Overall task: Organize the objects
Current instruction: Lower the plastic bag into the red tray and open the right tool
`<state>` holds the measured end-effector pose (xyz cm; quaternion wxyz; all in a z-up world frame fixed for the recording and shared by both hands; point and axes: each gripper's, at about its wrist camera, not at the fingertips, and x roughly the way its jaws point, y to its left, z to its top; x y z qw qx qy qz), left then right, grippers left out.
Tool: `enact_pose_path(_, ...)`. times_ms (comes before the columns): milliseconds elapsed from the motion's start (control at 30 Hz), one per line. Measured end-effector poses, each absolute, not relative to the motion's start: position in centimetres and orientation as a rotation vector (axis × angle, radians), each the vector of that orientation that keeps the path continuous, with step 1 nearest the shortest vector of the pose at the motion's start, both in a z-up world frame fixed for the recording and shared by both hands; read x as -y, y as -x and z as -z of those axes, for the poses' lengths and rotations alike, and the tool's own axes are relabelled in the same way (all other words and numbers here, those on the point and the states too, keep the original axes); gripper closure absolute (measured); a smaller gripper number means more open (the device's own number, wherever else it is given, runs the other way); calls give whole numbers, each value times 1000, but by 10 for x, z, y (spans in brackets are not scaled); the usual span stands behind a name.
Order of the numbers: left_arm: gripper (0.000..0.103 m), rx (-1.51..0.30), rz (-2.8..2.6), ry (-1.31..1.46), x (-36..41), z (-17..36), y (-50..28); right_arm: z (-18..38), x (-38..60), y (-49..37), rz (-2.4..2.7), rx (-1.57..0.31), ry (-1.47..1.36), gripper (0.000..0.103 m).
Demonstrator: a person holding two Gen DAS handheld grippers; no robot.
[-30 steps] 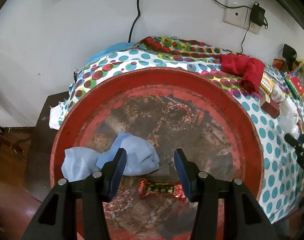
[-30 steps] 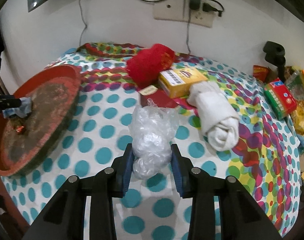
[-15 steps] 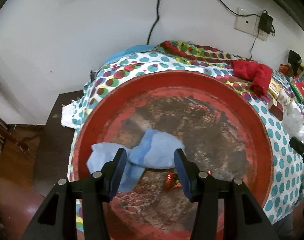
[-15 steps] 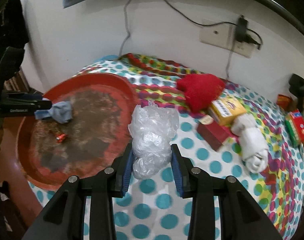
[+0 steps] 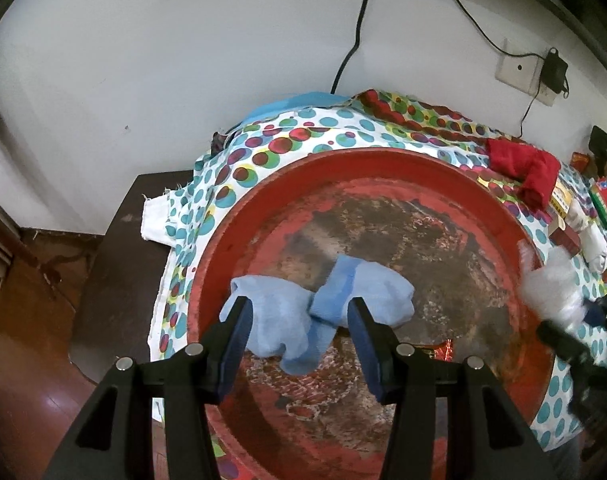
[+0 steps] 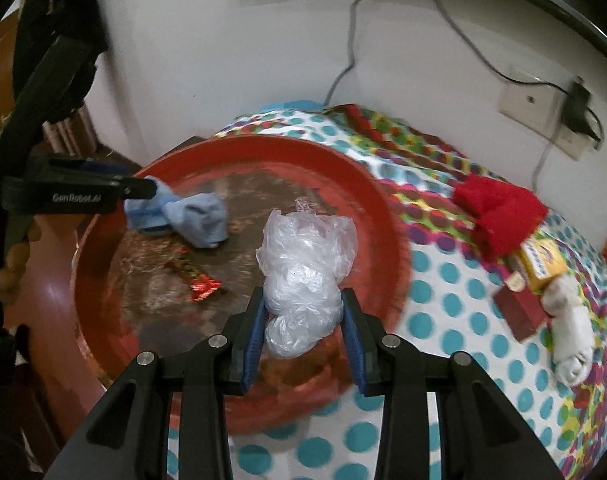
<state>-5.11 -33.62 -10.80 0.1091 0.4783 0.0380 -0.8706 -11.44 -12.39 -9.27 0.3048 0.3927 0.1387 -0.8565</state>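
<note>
A big worn red round tray (image 5: 383, 168) (image 6: 383, 216) sits on the dotted tablecloth. A light blue cloth (image 5: 323, 312) (image 6: 183, 216) and a red candy wrapper (image 6: 195, 276) (image 5: 439, 350) lie in it. My left gripper (image 5: 299, 344) is open and empty above the blue cloth. My right gripper (image 6: 303, 344) is shut on a crumpled clear plastic bag (image 6: 303, 276), held above the tray's near rim; the bag also shows at the right of the left wrist view (image 5: 551, 288).
On the cloth right of the tray lie a red cloth (image 6: 499, 212), a yellow box (image 6: 543, 260), a dark red box (image 6: 519, 308) and a rolled white cloth (image 6: 571, 336). A dark side table (image 5: 115, 264) stands left of the table; the wall is behind.
My right gripper has carried the plastic bag left from the tablecloth to over the tray. My left gripper has drawn back and left, staying open; the blue cloth stays in the tray.
</note>
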Motion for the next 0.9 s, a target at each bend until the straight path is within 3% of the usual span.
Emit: enact_pose_path(900,52,-132,2548,-1436,345,115,50,120,185,131,2175,-423,-1143,67)
